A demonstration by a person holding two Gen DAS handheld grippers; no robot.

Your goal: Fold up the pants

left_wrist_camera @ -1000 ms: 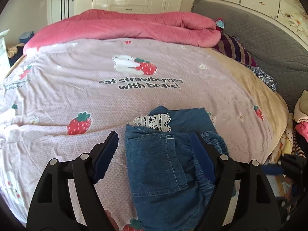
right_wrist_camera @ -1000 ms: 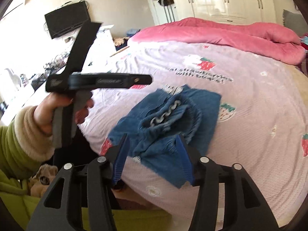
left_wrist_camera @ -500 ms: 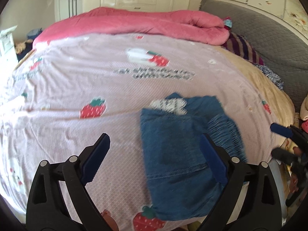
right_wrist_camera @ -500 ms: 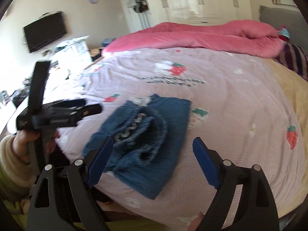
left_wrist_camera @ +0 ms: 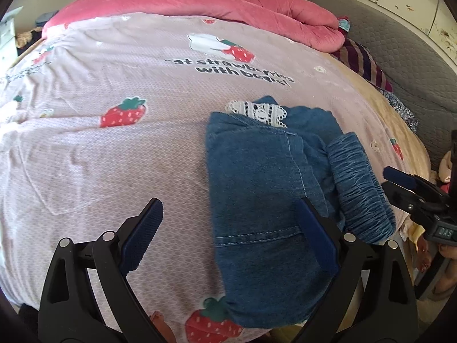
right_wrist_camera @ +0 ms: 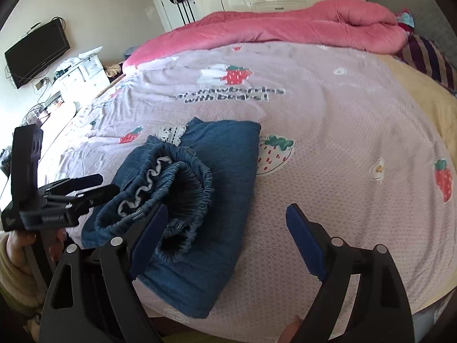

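Left wrist view: folded pants (left_wrist_camera: 265,188) lie on bed (left_wrist_camera: 120,154) near its front edge, at 3 o'clock of wide, empty left tongs (left_wrist_camera: 228,223); right tongs (right_wrist_camera: 225,228) also wide, holding nothing.

Both wrist cameras are looking steeply down, close over the bed's near edge, sharing the folded denim pants (left_wrist_camera: 265,200) (right_wrist_camera: 200,200) and strawberry-print bedspread (left_wrist_camera: 114,85) (right_wrist_camera: 342,114).

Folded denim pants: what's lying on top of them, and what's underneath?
On top of the denim pants sits their own bunched elastic waistband, gaping open, with white lace trim poking out at the far edge. Underneath is the strawberry-print bedsheet; the inner folded layers are hidden.
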